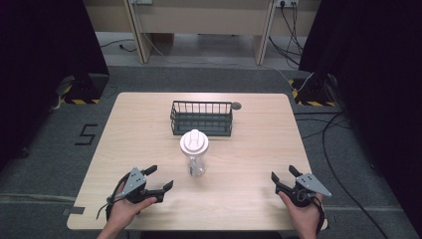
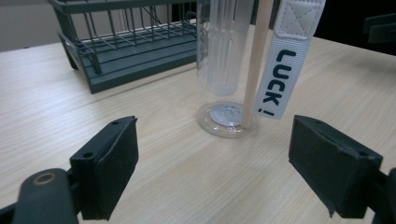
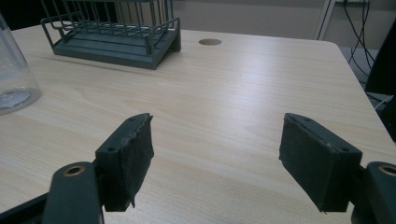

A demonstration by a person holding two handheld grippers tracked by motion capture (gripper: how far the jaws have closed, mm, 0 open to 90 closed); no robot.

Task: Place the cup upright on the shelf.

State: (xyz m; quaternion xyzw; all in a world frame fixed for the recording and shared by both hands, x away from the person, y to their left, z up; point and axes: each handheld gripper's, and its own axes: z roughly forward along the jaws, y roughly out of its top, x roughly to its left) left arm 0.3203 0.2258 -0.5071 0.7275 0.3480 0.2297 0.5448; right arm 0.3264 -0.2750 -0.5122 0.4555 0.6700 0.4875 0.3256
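A light wooden table (image 1: 149,129) stands on grey floor (image 1: 199,79). Toward its far edge sits a dark wire basket (image 1: 201,118); just beside the basket's far right corner is a round hole (image 1: 236,105) in the tabletop. Nearer the middle stands an upright clear bottle (image 1: 195,157) with a white lid (image 1: 194,141). A white strap (image 2: 285,60) printed "LUCK!" hangs along the bottle. Black cables (image 1: 338,129) trail on the floor at the right. A wooden bench, possibly a desk (image 1: 199,20), stands beyond.
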